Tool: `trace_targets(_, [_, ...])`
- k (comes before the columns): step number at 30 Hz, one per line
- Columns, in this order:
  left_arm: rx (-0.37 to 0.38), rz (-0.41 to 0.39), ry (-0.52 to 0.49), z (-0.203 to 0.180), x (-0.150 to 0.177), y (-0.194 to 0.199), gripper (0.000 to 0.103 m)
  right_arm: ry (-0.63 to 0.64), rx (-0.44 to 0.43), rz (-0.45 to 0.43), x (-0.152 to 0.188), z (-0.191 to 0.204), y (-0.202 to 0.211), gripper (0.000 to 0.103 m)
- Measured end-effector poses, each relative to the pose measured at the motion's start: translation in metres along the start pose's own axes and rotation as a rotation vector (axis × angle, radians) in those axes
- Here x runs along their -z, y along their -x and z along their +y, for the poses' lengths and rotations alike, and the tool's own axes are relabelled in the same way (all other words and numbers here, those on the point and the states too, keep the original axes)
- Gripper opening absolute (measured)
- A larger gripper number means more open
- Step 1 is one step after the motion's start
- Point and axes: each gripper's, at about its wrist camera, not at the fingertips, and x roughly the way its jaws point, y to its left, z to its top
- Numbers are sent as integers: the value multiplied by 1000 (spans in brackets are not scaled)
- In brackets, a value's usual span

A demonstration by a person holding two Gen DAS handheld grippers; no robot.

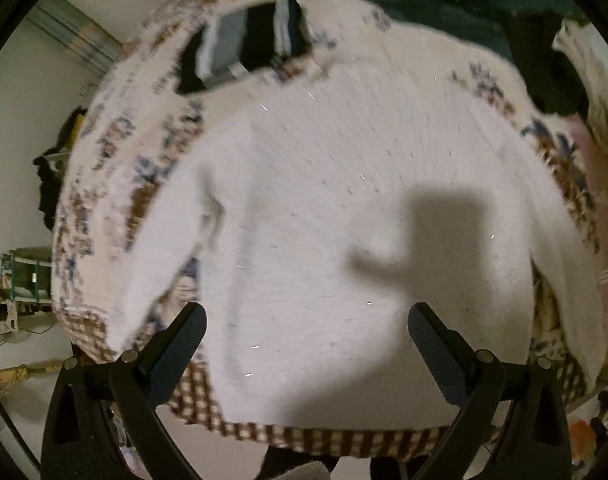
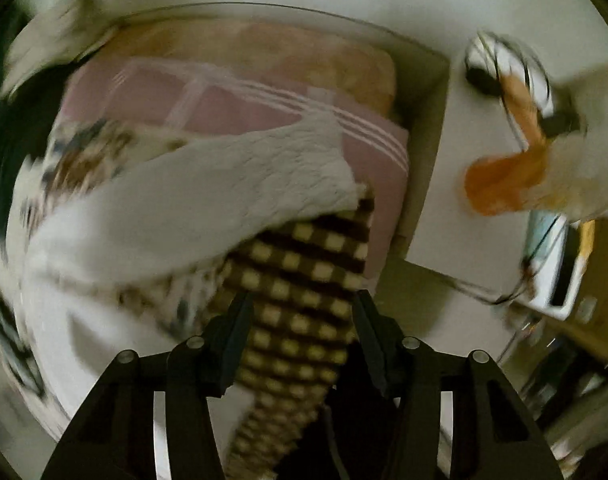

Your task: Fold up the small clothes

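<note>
A white fuzzy sweater lies spread flat on a flowered blanket with a brown checked border. Its sleeves slope down at either side. My left gripper hangs open over the sweater's lower hem, with nothing between its fingers, and casts a shadow on the knit. In the right wrist view one white sleeve runs across the blanket's checked edge. My right gripper points down over that edge near the cuff. Its jaws stand partly apart with nothing pressed between them. Both views are blurred.
A dark striped garment lies on the blanket beyond the sweater's collar. A folded pink towel and an orange pillow sit behind the sleeve. To the right stands a white side table with an orange object and cables.
</note>
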Motion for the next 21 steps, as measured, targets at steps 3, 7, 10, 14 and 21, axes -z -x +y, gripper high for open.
trace_targets(3, [15, 22, -34, -22, -8, -38, 103, -166, -31, -2, -12, -12, -30, 54])
trace_targets(7, [44, 29, -68, -45, -17, -80, 103, -333, -16, -41, -29, -21, -67, 55])
trace_targets(10, [55, 30, -75, -55, -26, -103, 103, -378, 8, -71, -38, -14, -91, 55])
trace_targets(14, [62, 20, -79, -59, -42, -122, 103, -401, 45, -138, -39, 2, -102, 47])
trace_targets(21, [77, -7, -31, -39, -65, -131, 103, -264, 233, -280, -15, 63, -88, 19])
